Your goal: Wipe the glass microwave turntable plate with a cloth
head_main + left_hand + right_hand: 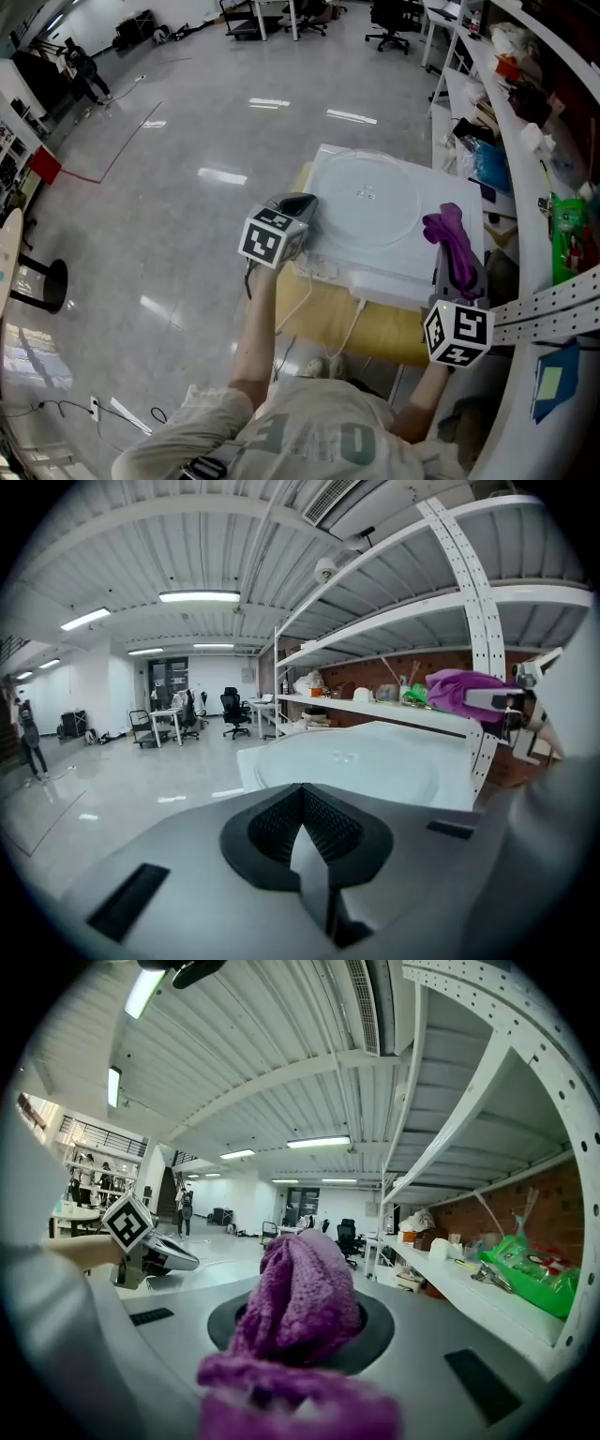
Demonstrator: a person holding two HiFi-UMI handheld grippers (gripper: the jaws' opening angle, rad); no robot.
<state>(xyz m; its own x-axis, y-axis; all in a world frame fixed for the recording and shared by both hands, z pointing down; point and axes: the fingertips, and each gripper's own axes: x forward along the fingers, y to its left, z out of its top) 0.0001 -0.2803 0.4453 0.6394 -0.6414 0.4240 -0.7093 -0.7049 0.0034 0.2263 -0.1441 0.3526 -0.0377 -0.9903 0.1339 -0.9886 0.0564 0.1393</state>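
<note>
Clear glass turntable plate (pixel 367 199), flat on a white slab (pixel 403 274), taking up most of that top. Slab itself resting on a yellow table (pixel 323 323), with white cords (pixel 302 292) dangling over the near edge.

Purple cloth (pixel 454 236) up by the slab's right side, just beside the plate's right rim and not on the glass. Bunched and clamped between the closed jaws of the right gripper (pixel 457 272); in the right gripper view, spills out over the jaws toward the camera, a fuzzy heap (pixel 300 1302).

Left gripper (pixel 298 206) at the slab's left edge, close to the plate's left rim; contact with the glass not clear. Jaws pressed together, nothing between them, pointing across the plate (pixel 356 761).

Metal shelving (pixel 525 187) packed with clutter along the right. Grey floor to the left, office chairs (pixel 389 23) far off.
</note>
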